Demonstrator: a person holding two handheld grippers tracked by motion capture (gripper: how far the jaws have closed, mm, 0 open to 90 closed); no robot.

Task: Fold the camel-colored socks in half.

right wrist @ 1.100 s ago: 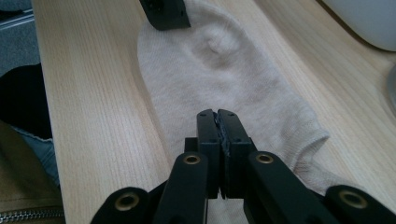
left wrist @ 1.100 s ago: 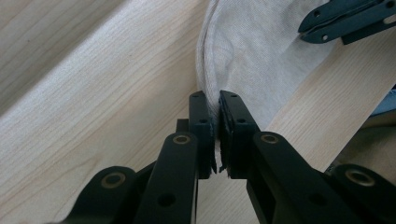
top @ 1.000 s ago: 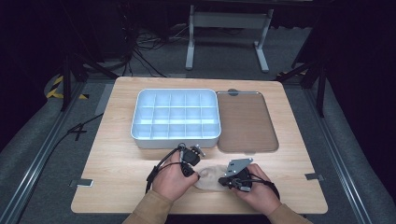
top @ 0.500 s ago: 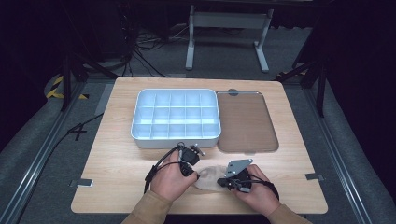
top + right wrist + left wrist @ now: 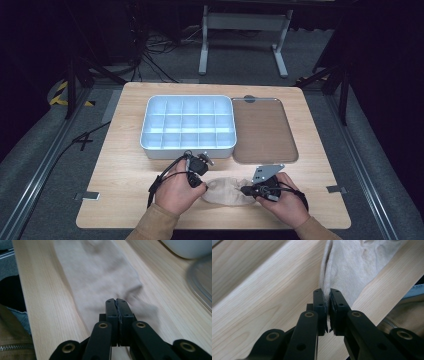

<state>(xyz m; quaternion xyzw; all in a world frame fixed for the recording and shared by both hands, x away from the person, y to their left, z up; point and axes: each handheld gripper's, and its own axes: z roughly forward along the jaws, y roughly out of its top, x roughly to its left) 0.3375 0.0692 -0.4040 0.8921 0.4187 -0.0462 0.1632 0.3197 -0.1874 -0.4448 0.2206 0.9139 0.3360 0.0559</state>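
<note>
High view shows your left tool (image 5: 196,181) and right tool (image 5: 248,190) each pinching one end of the beige sock (image 5: 226,191), which lies flat near the counter's (image 5: 125,165) front edge, seemingly to stretch it smooth for folding.

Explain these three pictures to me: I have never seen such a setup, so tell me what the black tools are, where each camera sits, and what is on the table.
There is no robot. A person holds a two-jaw tool in each hand: the left gripper and the right gripper. The high view looks down from above the table; the hands come in from the bottom. The other two pictures come from cameras riding on each gripper, looking along its black jaws. On the table stand a white divided tray and, beside it, a flat brown lid. Near the person lies a beige sock. The left gripper is shut on one end of it; the right gripper is shut on the other end.
</note>
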